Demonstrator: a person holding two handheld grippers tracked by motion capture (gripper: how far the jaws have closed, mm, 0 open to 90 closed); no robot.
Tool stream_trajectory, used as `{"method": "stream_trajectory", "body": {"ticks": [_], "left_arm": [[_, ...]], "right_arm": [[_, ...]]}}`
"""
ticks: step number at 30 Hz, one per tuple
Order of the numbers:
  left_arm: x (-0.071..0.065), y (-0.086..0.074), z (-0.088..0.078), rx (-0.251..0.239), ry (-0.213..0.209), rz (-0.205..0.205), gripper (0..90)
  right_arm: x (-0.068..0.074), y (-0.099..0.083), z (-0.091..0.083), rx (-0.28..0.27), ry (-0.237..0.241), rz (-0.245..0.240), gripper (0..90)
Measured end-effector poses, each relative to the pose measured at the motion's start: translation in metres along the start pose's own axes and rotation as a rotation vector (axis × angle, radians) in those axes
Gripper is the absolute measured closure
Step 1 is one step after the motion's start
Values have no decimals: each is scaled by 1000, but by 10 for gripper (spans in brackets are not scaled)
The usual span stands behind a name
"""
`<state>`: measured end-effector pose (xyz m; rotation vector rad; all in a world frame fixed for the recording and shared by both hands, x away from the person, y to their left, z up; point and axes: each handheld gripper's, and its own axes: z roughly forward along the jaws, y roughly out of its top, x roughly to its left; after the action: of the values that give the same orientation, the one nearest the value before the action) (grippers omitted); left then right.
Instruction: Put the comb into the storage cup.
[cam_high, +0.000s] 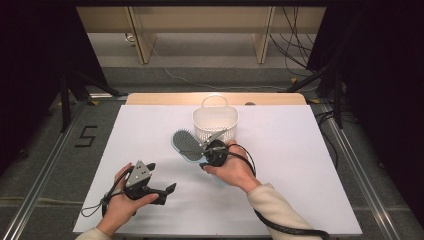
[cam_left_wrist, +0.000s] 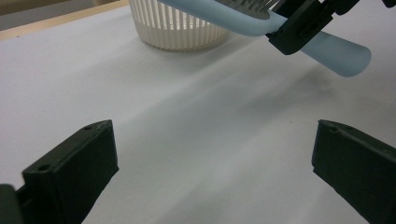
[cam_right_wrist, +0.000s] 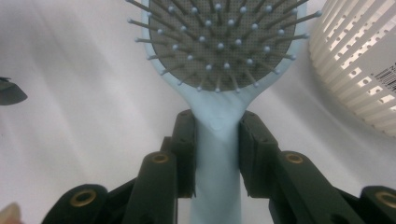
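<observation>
A pale blue hairbrush (cam_high: 187, 144) with a grey bristle pad hangs above the white table cover, just left of a white slotted basket (cam_high: 215, 121). My right gripper (cam_high: 209, 152) is shut on the brush's handle; in the right gripper view both pads squeeze the handle (cam_right_wrist: 217, 154) right below the bristle head (cam_right_wrist: 219, 42). The left gripper view shows the brush's handle end (cam_left_wrist: 343, 53) sticking out past the right gripper's jaw, lifted off the table. My left gripper (cam_high: 162, 192) rests low at the front left, open, with nothing between its fingers (cam_left_wrist: 74, 163).
The basket (cam_right_wrist: 359, 60) has a loop handle and stands at the back middle of the white cover (cam_high: 300, 165). A wooden table edge (cam_high: 150, 98) runs behind it. Cables trail from both grippers toward the front edge.
</observation>
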<state>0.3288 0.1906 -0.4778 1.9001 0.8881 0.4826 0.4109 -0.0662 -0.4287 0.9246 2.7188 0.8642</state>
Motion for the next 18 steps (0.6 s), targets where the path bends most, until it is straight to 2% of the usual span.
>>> {"method": "stream_trajectory", "body": {"ticks": [7,18], "left_arm": [[0,0,-1,-1,-1,1,0],[1,0,-1,-3,1,0,0]], "right_arm": [[-1,0,-1,-39,-11,-13,705],[-6,0,-4,-97,-14,9,705]]}}
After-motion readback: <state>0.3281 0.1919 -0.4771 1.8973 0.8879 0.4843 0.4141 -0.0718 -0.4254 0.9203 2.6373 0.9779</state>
